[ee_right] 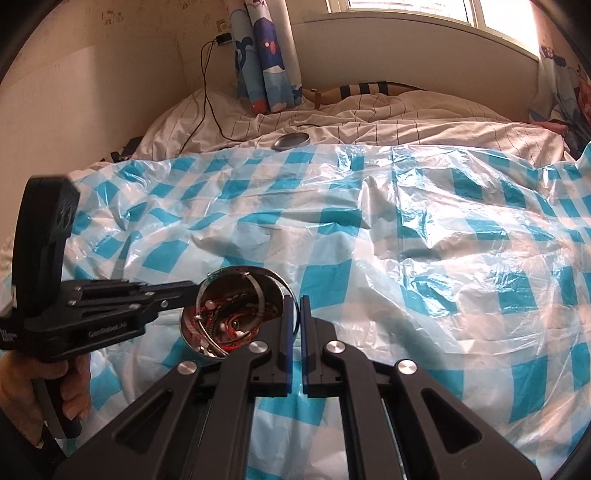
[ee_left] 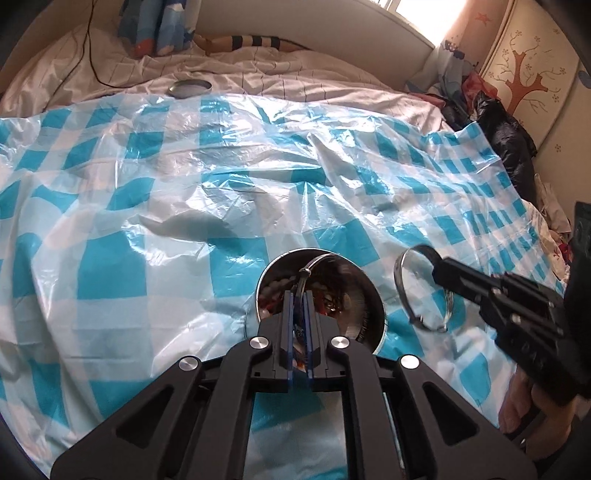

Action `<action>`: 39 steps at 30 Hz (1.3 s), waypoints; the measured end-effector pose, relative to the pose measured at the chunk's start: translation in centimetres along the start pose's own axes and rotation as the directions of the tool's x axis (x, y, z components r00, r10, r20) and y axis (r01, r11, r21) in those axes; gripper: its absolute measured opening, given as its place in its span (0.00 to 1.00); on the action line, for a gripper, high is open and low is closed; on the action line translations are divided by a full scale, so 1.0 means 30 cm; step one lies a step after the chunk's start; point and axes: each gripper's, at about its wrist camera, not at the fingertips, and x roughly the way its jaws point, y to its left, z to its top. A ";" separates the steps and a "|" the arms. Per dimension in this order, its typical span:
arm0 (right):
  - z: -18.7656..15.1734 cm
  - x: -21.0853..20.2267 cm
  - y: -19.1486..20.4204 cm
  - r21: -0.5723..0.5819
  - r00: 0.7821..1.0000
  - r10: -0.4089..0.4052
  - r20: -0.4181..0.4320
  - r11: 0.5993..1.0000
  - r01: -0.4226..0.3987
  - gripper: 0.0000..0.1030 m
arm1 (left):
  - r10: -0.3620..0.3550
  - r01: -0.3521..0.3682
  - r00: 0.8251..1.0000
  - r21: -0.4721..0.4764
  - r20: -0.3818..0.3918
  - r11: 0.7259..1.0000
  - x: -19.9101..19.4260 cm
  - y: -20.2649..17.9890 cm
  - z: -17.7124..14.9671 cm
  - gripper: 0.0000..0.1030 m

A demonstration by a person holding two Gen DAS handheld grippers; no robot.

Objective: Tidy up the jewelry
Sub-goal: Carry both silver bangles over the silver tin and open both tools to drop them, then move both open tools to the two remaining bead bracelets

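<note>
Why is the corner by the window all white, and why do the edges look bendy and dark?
Both views: sun through the window overexposes that corner and puts glare on the plastic sheet. The fisheye lens bends the bed and leaves black rims.

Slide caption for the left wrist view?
Left tongs over the jewelry tin; right tongs shut on a silver bangle beside it.

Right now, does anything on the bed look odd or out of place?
The tin holding the jewelry has no lid; a round lid lies far off on the sheet past the checked plastic cover. One bangle is outside the tin, pinched by the right gripper.
</note>
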 end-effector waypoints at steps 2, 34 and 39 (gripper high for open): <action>0.000 0.017 0.012 -0.004 1.000 -0.004 -0.007 1.000 0.004 0.04 | 0.009 -0.009 1.000 -0.015 -0.008 1.000 0.009 0.010 -0.001 0.05; -0.178 -0.079 0.036 -0.037 0.977 0.113 -0.182 0.992 -0.121 0.44 | 0.010 -0.007 0.998 0.044 -0.063 0.999 -0.239 0.038 -0.308 0.50; -0.287 -0.108 0.102 -0.091 0.948 0.164 -0.271 0.977 -0.195 0.44 | -0.027 0.036 0.995 0.090 -0.095 0.995 -0.275 -0.006 -0.366 0.52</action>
